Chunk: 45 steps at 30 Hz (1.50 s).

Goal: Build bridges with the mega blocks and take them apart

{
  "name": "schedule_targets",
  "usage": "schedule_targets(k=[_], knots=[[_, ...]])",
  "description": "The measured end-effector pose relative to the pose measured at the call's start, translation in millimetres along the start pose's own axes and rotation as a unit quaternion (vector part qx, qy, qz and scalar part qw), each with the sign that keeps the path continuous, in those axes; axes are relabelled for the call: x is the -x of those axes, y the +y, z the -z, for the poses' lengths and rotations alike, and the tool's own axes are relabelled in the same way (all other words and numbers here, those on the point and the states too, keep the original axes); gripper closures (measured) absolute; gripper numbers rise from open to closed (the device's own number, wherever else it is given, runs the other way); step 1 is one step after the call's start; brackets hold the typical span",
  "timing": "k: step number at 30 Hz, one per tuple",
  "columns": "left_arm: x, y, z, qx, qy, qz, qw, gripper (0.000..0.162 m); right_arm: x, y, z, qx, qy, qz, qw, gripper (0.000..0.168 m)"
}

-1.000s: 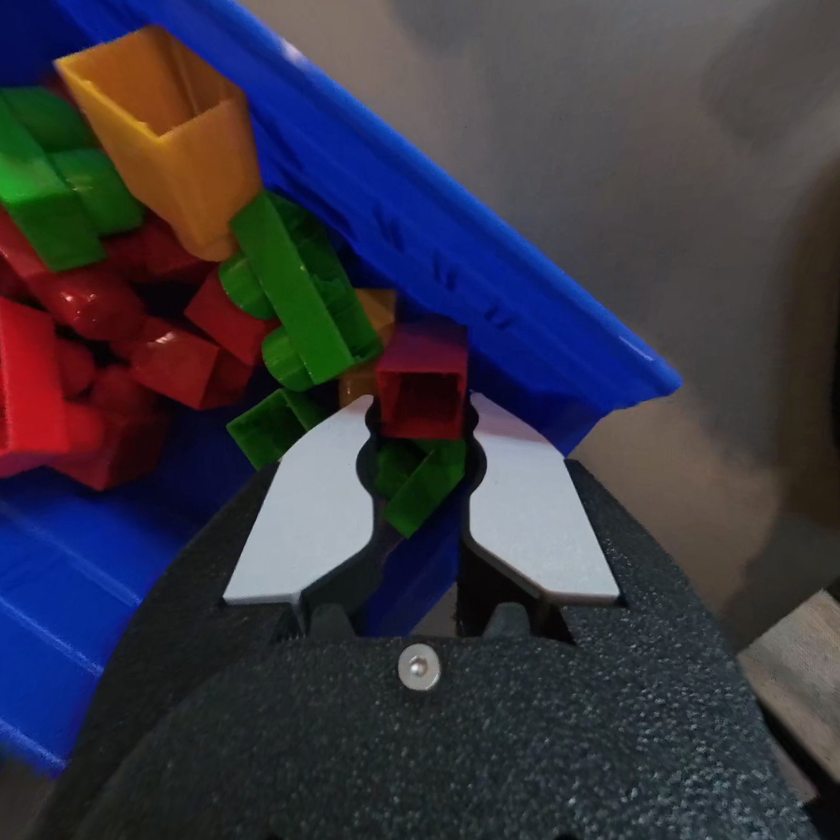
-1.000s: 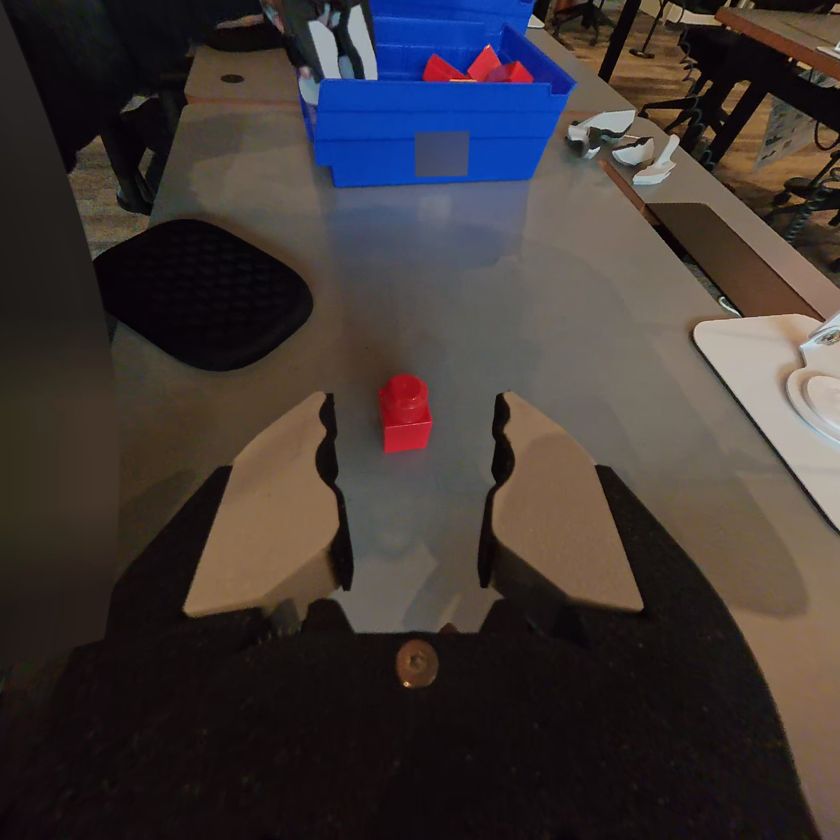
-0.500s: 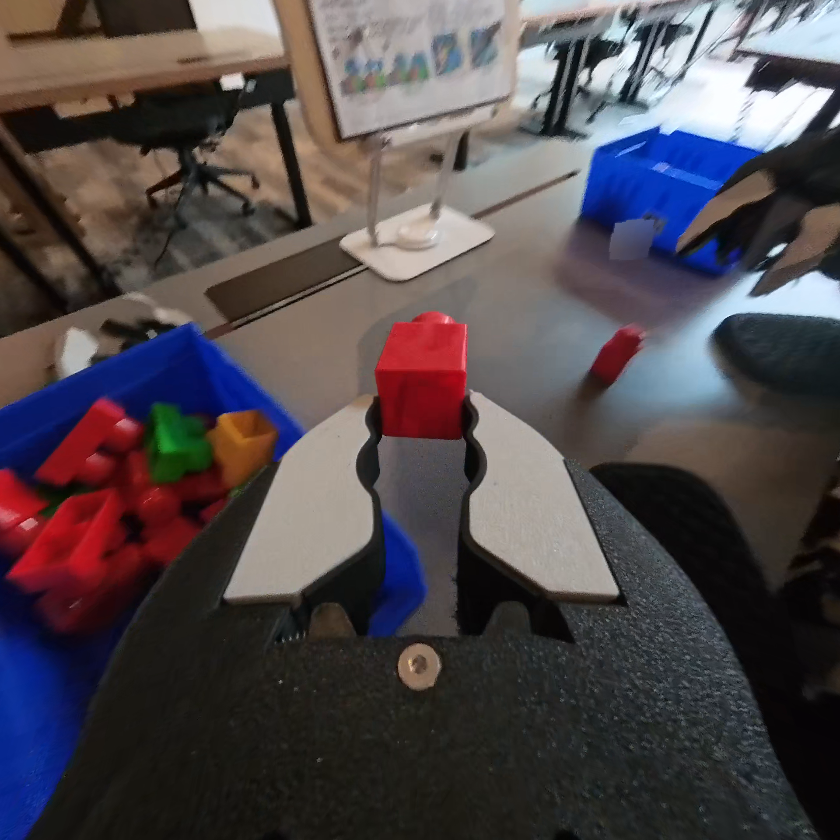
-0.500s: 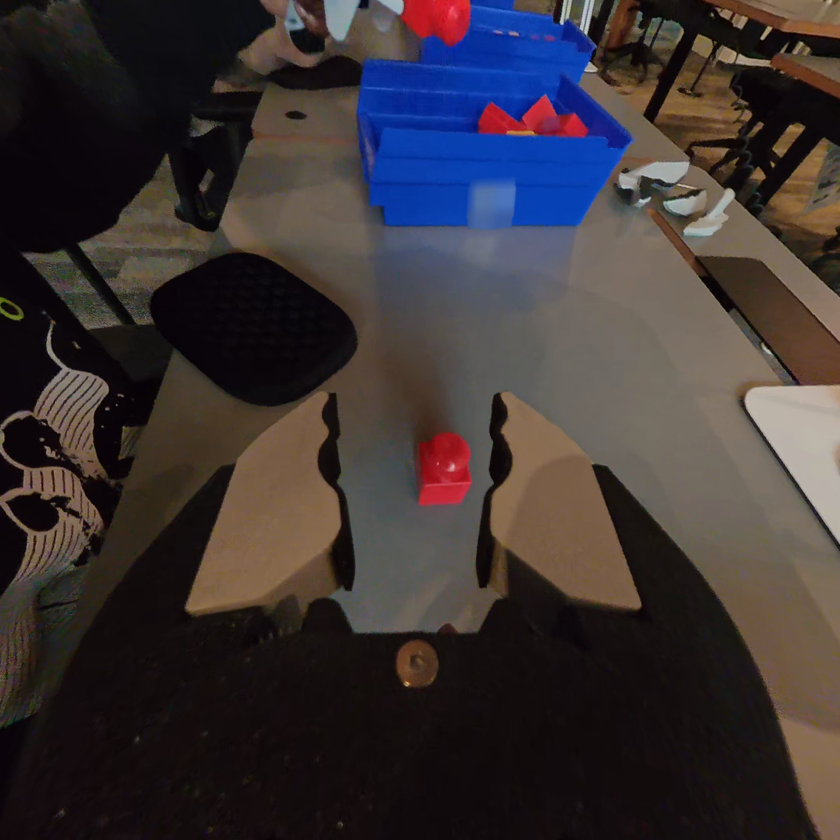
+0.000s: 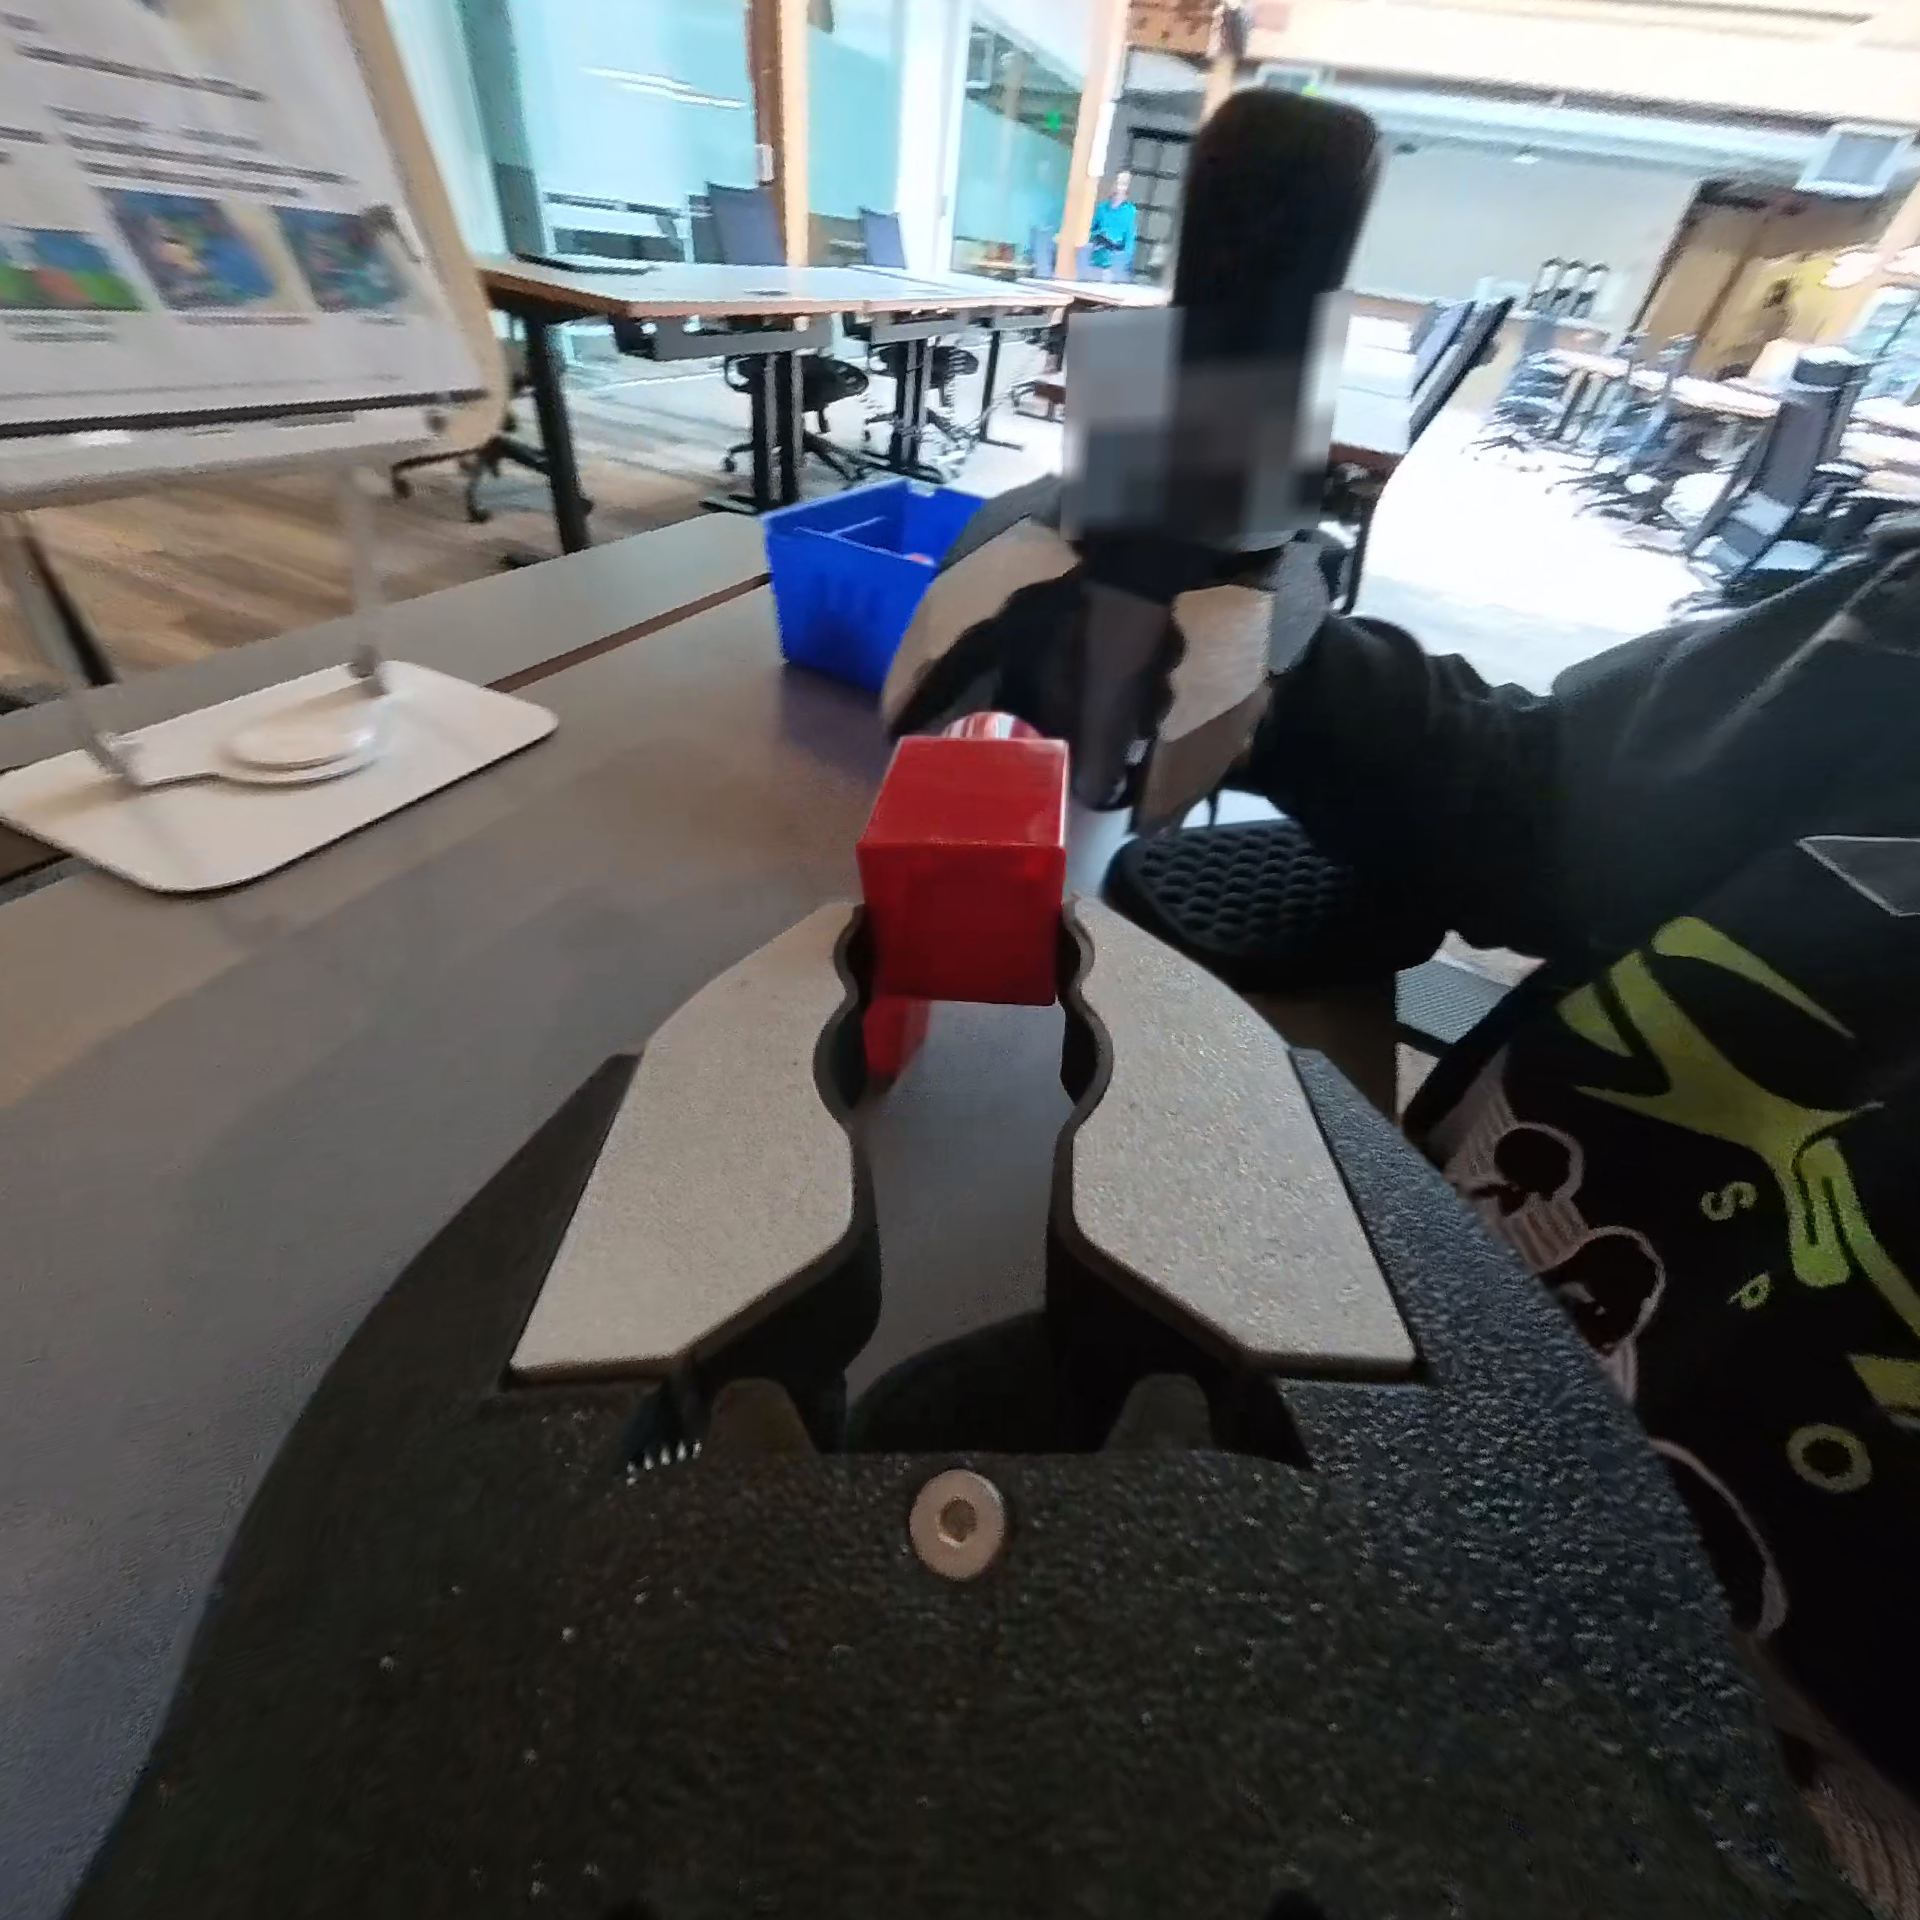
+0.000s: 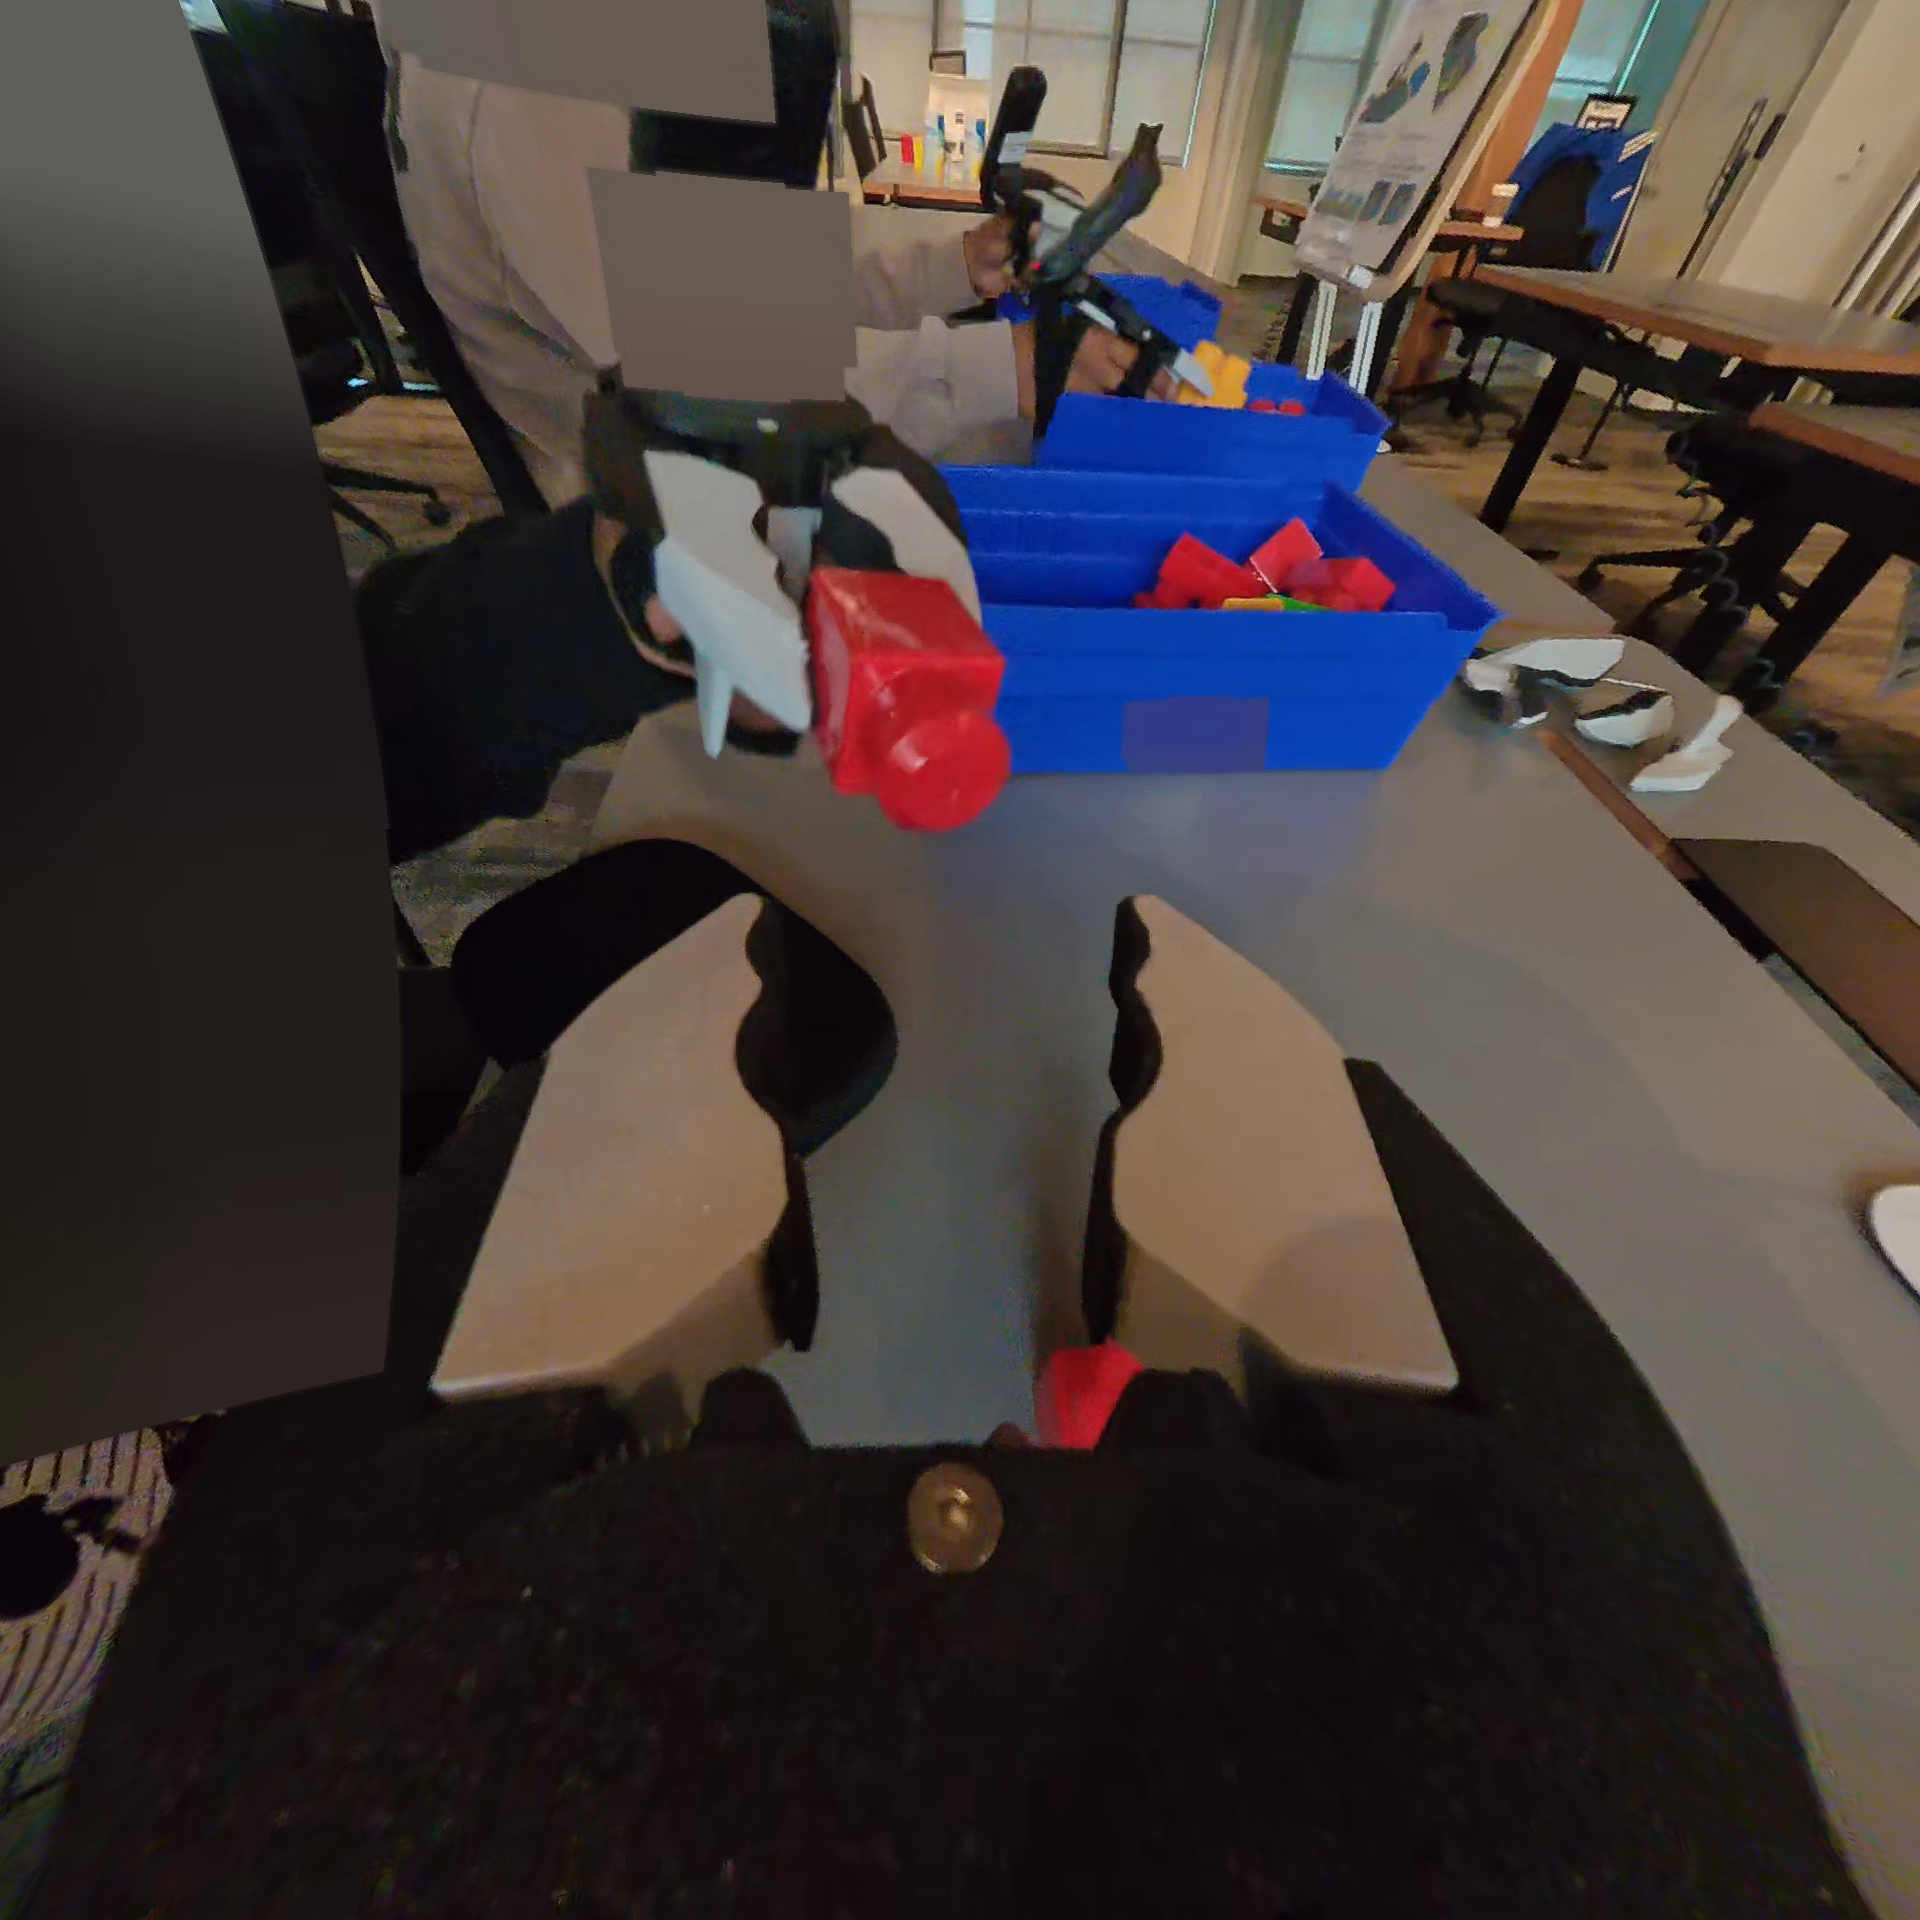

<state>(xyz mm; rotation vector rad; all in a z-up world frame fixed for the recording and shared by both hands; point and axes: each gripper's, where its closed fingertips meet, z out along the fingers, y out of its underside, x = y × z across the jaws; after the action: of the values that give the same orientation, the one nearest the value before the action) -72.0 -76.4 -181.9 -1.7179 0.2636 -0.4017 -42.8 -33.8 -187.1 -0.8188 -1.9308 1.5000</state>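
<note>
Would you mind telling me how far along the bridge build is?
Barely started. One red block stands on the table, under the open right gripper. The left gripper holds a second red block. No bridge stands yet; more blocks sit in the blue bin.

grippers: 2 (image 5: 958,935) (image 6: 940,997) | loose red blocks: 2 (image 5: 961,894) (image 6: 1081,1397) | blue bins: 2 (image 6: 1226,665) (image 6: 1205,442) | black pad: 1 (image 5: 1236,894)

place: open-plan office | evidence: rows of desks (image 5: 727,301), swivel chairs (image 5: 790,374), glass partitions (image 5: 623,114)
</note>
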Motion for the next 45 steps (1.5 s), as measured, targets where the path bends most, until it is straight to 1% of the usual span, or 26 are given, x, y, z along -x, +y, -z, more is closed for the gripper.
schedule_targets(k=[2,6,9,13,15,17,19,21,22,23,25,26,27,29,32,35,38,42,45], knots=[[-12,2,-11,-0.003,0.023,0.004,1.0,0.128,6,1,-6,-0.01,-0.015,-0.014,1.0,0.108],[-20,4,-22,-0.006,0.039,0.01,0.999,0.128,22,-6,-11,-0.042,-0.057,-0.038,0.997,0.108],[-26,5,-26,-0.005,0.054,0.009,0.999,0.128,22,-9,-10,-0.055,-0.06,-0.043,0.996,0.116],[-30,5,-31,-0.004,0.062,0.006,0.998,0.128,26,-9,-10,-0.059,-0.072,-0.042,0.995,0.133],[-31,6,-32,0.0,0.062,0.001,0.998,0.128,27,-8,-8,-0.049,-0.073,-0.034,0.996,0.134],[-34,15,-34,0.03,0.06,-0.012,0.998,0.126,28,-2,-4,-0.016,-0.074,-0.016,0.997,0.134],[-29,26,-33,0.066,0.034,-0.037,0.997,0.113,26,4,5,0.027,-0.067,0.013,0.997,0.135],[-21,36,-27,0.1,-0.003,-0.059,0.993,0.111,17,19,20,0.11,-0.049,0.039,0.992,0.135],[-16,41,-23,0.116,-0.025,-0.068,0.991,0.112,9,33,30,0.173,-0.034,0.059,0.983,0.135],[-10,47,-18,0.137,-0.05,-0.074,0.987,0.115,-1,49,41,0.243,-0.014,0.087,0.966,0.135],[4,64,-5,0.192,-0.103,-0.086,0.972,0.118,-21,81,68,0.382,0.013,0.118,0.917,0.135],[8,71,1,0.216,-0.123,-0.089,0.965,0.119,-27,93,77,0.432,0.016,0.113,0.895,0.135],[11,77,6,0.233,-0.138,-0.087,0.959,0.119,-29,102,83,0.466,0.006,0.102,0.879,0.134],[11,84,12,0.246,-0.15,-0.077,0.955,0.121,-29,117,86,0.51,-0.011,0.071,0.857,0.134],[10,88,18,0.251,-0.155,-0.071,0.953,0.123,-32,137,85,0.56,-0.022,0.052,0.826,0.134],[13,90,25,0.257,-0.171,-0.079,0.948,0.124,-35,151,78,0.579,-0.028,0.036,0.814,0.134],[12,91,27,0.257,-0.167,-0.076,0.949,0.124,-38,159,71,0.594,-0.034,0.022,0.804,0.134],[16,96,32,0.265,-0.177,-0.082,0.944,0.125,-42,166,68,0.621,-0.031,0.02,0.783,0.134],[15,96,32,0.256,-0.175,-0.077,0.948,0.126,-44,167,65,0.632,-0.029,0.029,0.774,0.134]])
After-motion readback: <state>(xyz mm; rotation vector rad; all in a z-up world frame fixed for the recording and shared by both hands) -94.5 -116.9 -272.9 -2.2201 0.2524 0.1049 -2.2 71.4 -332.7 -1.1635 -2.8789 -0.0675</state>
